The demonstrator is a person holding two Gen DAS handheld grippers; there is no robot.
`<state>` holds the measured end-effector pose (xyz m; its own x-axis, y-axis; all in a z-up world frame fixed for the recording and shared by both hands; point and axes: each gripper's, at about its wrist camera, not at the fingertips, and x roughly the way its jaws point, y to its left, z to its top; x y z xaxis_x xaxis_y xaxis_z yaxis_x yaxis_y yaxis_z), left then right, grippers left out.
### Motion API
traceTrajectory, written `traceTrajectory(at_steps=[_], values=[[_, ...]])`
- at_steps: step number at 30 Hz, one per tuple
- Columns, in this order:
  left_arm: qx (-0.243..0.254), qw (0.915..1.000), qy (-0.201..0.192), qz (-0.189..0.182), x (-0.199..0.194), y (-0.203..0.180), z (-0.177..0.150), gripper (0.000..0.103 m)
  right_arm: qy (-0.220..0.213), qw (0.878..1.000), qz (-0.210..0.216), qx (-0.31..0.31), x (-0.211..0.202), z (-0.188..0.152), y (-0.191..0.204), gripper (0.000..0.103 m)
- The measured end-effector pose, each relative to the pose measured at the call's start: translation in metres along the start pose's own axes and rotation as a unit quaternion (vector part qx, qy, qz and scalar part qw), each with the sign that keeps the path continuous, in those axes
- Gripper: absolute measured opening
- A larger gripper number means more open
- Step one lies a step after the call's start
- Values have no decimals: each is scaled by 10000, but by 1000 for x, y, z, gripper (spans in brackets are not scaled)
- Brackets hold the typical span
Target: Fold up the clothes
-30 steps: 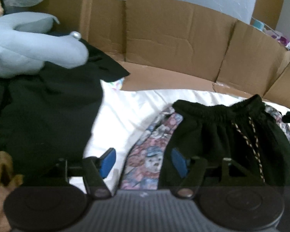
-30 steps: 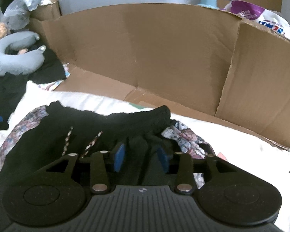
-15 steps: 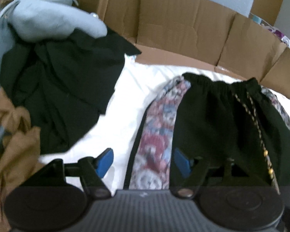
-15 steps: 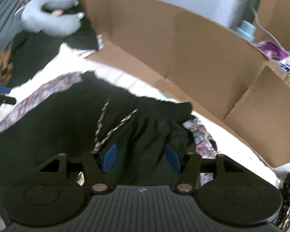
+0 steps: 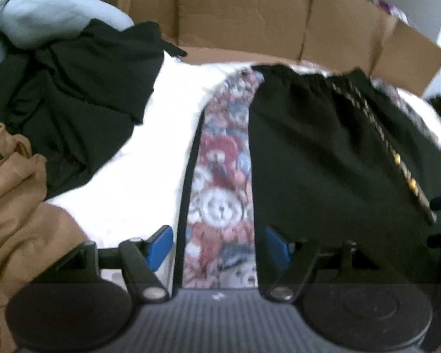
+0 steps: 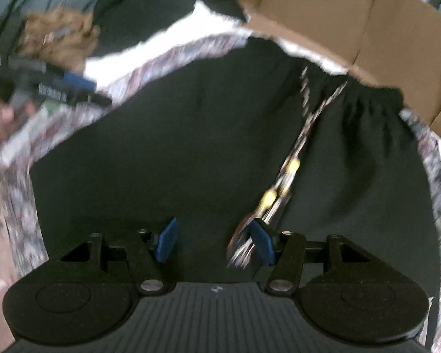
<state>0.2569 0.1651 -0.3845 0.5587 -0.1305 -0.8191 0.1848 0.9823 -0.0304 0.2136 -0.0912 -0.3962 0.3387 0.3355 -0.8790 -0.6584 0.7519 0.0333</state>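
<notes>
Black drawstring shorts [image 5: 332, 147] lie flat on a teddy-bear print cloth [image 5: 220, 182] over a white sheet [image 5: 150, 158]. The waistband is at the far side and the braided cord [image 5: 397, 158] runs down the front. My left gripper [image 5: 219, 245] is open and empty above the print cloth by the shorts' left edge. My right gripper [image 6: 213, 239] is open and empty above the shorts [image 6: 173, 147], with the cord [image 6: 282, 182] beside its right finger. The left gripper also shows in the right wrist view [image 6: 58, 88].
A heap of black garments [image 5: 73, 103], a tan garment [image 5: 17, 206] and a grey-blue neck pillow [image 5: 50, 20] lie at the left. Cardboard walls [image 5: 264, 14] stand behind the sheet and also show in the right wrist view [image 6: 352, 20].
Both grippers have pulled back from the waistband toward the near end of the shorts. The right gripper's jaws have opened wider. The shorts now lie flat.
</notes>
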Motion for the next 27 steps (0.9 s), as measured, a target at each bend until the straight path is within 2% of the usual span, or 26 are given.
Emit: traceTrajectory(at_steps=[8, 19, 24, 27], values=[[168, 9994, 262, 144, -26, 11, -25, 72, -38, 9981, -124, 604, -15, -26, 11, 62], [-193, 9965, 702, 410, -65, 33, -79, 70, 84, 9942, -144, 1063, -45, -65, 38, 62], [-456, 9939, 906, 441, -74, 41, -105, 67, 224, 9864, -171, 1617, -54, -93, 47, 61], [-554, 9926, 987, 436, -78, 44, -118, 66, 347, 9813, -140, 1889, -57, -110, 55, 57]])
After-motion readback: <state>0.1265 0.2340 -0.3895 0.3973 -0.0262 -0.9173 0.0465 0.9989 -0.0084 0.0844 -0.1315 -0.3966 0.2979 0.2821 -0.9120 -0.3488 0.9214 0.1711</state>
